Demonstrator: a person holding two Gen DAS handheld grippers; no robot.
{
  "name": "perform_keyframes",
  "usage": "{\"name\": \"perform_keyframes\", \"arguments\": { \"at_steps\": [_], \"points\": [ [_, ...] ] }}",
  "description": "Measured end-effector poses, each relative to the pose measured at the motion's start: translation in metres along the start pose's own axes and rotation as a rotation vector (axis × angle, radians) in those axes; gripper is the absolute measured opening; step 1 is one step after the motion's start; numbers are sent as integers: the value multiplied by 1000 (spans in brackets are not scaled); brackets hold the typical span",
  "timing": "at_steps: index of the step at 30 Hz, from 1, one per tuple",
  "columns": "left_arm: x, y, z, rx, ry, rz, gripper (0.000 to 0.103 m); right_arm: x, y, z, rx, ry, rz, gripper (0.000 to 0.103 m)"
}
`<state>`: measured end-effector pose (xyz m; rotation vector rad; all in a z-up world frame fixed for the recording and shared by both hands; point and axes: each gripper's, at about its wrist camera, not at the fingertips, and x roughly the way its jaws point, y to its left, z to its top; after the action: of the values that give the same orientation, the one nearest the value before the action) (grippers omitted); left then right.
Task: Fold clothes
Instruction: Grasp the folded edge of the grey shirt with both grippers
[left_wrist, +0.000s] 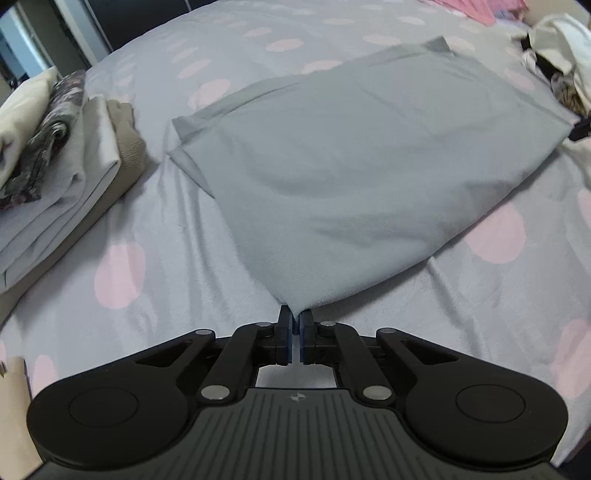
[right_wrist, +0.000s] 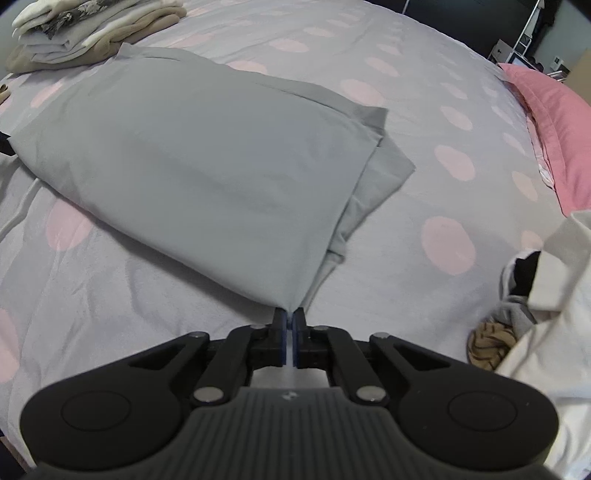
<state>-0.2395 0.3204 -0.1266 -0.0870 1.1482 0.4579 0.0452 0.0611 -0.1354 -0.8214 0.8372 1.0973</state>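
Where gripper (left_wrist: 296, 318) pinches: grey cloth (left_wrist: 351, 166) corner.

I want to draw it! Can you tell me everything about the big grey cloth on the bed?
The grey cloth is plain, soft-looking fabric, folded into a wide, roughly rectangular shape with a few layers showing along its far edge and one end. It lies mostly flat on the spotted bedcover, slightly wrinkled. Its two near corners are pulled to points: the left hand-held gripper is shut on one, the right hand-held gripper on the other. A stack of folded clothes sits nearby, not touching it.
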Motion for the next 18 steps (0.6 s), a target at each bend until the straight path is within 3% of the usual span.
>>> {"name": "perform_keyframes", "arguments": {
  "at_steps": [11, 13, 15, 16, 18],
  "points": [
    [10, 1, -14, 37, 76, 24, 2, 16, 2, -14, -36, 92, -55, 0],
    [5, 2, -18, 48, 76, 43, 8, 8, 1, -15, -33, 60, -69, 6],
    [-6, -3, -19, 80, 32, 60, 24, -2, 4, -14, -48, 4, -79, 8],
    [-12, -7, -20, 101, 6, 69, 27, -6, 7, -14, -58, -25, -82, 20],
    [-21, -16, -21, 148, -44, 94, 46, -13, 14, -14, -81, -112, -108, 45]
  ]
}}
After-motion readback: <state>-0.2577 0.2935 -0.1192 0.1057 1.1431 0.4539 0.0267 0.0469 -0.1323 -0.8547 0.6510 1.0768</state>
